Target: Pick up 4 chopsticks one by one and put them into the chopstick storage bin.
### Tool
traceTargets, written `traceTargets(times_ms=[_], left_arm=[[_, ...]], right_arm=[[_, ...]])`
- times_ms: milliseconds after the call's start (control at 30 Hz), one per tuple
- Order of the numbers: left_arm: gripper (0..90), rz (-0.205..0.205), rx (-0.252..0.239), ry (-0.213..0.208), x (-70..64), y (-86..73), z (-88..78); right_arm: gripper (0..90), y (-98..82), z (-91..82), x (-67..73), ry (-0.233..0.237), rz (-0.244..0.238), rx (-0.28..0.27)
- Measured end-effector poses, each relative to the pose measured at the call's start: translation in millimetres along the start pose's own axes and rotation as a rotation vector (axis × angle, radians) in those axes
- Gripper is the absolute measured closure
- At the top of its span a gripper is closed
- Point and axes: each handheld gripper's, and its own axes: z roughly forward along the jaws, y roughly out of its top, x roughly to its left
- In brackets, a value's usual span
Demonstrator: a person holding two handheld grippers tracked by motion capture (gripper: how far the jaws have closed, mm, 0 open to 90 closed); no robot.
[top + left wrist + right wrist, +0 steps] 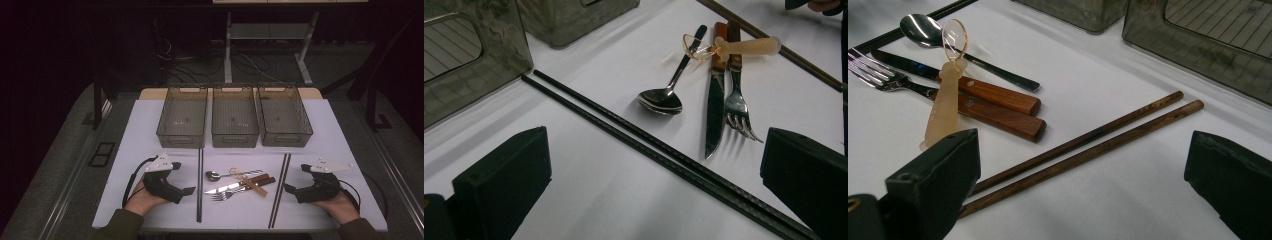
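Steel cutlery (235, 184) unlabelled, left claw (186, 178) released, right claw (294, 179) released, both empty.

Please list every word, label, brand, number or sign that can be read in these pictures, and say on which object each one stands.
There are none. No readable text stands on the three bins, the spoon, the knife, the fork, the black chopsticks, the brown chopsticks, the pale plastic piece or either gripper.
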Motion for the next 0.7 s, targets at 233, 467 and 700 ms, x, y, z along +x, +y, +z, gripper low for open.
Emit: traceTargets(times_ms=[233, 467, 700], left_arm=[[0.0, 0.005, 0.017, 0.005, 0.9, -0.7, 2.1], [0.0, 0.001, 0.016, 0.016, -0.3, -1.2, 2.1], [0.0, 0.004, 0.014, 0.008, 0.7, -2.5, 1.7]], right_arm=[[1.8, 1.3, 0.2, -4.0, 0.004, 0.018, 0.013], [2.3, 5.6, 1.9, -9.8, -0.003, 0.029, 0.054], [15.0, 14.9, 1.0, -14.4, -0.053, 0.040, 0.055]])
